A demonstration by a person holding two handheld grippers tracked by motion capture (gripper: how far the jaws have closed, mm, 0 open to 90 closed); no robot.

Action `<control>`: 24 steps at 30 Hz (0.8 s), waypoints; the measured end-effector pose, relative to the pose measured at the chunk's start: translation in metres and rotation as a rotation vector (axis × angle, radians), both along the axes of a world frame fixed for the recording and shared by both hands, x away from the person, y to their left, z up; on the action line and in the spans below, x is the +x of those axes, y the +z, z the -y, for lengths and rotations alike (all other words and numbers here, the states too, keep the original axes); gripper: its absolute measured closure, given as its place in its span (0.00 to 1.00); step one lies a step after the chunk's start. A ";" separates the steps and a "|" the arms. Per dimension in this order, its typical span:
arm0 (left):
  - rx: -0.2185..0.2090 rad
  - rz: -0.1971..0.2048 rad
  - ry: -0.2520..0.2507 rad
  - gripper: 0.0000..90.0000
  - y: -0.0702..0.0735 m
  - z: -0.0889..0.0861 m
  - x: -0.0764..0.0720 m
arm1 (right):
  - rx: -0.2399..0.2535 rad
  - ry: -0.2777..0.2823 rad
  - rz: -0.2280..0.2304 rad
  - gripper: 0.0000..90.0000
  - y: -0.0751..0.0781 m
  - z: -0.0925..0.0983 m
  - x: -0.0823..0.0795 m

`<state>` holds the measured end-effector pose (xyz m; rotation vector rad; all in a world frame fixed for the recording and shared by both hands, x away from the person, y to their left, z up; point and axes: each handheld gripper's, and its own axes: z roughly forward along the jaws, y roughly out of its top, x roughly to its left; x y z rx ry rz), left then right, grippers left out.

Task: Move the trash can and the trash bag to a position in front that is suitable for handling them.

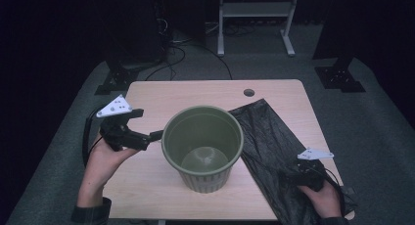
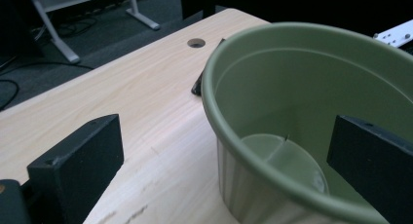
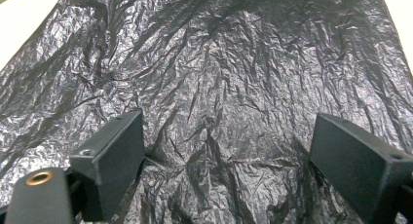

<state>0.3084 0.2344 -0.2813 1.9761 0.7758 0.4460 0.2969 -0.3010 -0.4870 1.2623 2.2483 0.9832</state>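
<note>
So there's a round olive-green ribbed plastic bin [image 1: 202, 146] standing upright pretty much in the middle of the light wood-grain counter [image 1: 161, 95], open top facing up and nothing inside it as far as I can see. Right beside it, on the right half of the counter, lies a crinkly black plastic bag [image 1: 271, 137], spread flat. Its near end hangs over the counter's front edge, and one corner tucks in behind the bin's rim.

The left hand-held gripper [image 1: 155, 135] sits just off the bin's left side, pointing toward it. Its jaws are released and spread wide, not pressing on anything. In the left gripper view, one jaw shows over the bare wood and the other shows in front of the bin's inside wall, so the rim falls between them in the picture, but I can't tell if either actually touches it.

The right hand-held gripper [image 1: 293, 175] is down at the near right, over the black bag. Its own view looks straight down at wrinkled plastic with both jaws standing well apart, so it's released too, with nothing pinched. Whether the jaw tips rest on the bag, I can't say.

There's also a small round hole [image 1: 249, 92] in the counter near the far edge, just past the bag's far corner.
</note>
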 end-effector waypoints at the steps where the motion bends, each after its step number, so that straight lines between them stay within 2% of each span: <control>1: 0.003 0.003 0.005 0.00 -0.001 -0.001 -0.004 | 0.000 0.000 0.000 0.13 0.000 0.000 0.000; 3: -0.003 0.008 0.019 0.00 -0.007 -0.006 -0.017 | 0.000 0.000 0.000 0.13 0.000 0.000 0.000; 5: -0.007 0.008 0.024 0.00 -0.009 -0.006 -0.020 | 0.000 0.000 0.000 0.13 0.000 0.000 0.000; 8: 0.010 0.001 0.038 0.00 -0.023 -0.009 -0.032 | 0.000 -0.001 0.000 0.13 0.000 0.000 0.000; 9: 0.010 0.001 0.038 0.00 -0.023 -0.009 -0.032 | 0.000 -0.001 0.000 0.13 0.000 0.000 0.000; 13: 0.015 -0.013 0.050 0.00 -0.040 -0.008 -0.039 | 0.000 -0.002 0.000 0.13 0.000 0.000 0.000; 14: 0.005 -0.014 0.063 0.00 -0.046 -0.007 -0.041 | 0.000 -0.003 0.000 0.13 0.000 0.000 0.000; 17: 0.007 -0.019 0.057 0.00 -0.052 -0.006 -0.043 | 0.000 -0.003 0.000 0.13 0.000 0.000 0.000; 19: 0.010 -0.015 0.066 0.00 -0.060 -0.003 -0.045 | -0.001 -0.004 0.000 0.13 0.000 0.000 0.000; 21: 0.010 -0.014 0.069 0.00 -0.063 -0.003 -0.046 | -0.001 -0.004 0.001 0.13 0.000 0.000 0.000; 24: 0.029 0.004 0.088 0.00 -0.074 0.000 -0.047 | -0.001 -0.004 0.001 0.13 0.000 0.000 0.000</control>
